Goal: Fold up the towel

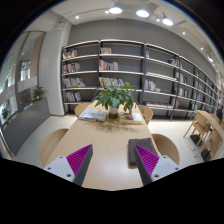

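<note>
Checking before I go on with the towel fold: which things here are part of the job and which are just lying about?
Job:
- gripper, fingers apart, nothing between them
- table
- no towel in view

Lying about:
- potted plant
- papers beside it
- chairs
- bookshelves

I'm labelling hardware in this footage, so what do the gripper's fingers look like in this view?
The gripper shows two blocky fingers with dark grey to black bodies and pale, whitish outer edges. Each finger bears a magenta pad on its inner face, ridged with fine stripes; the other pad matches it. No cables, printed markings, hand or sleeve are visible.
</note>
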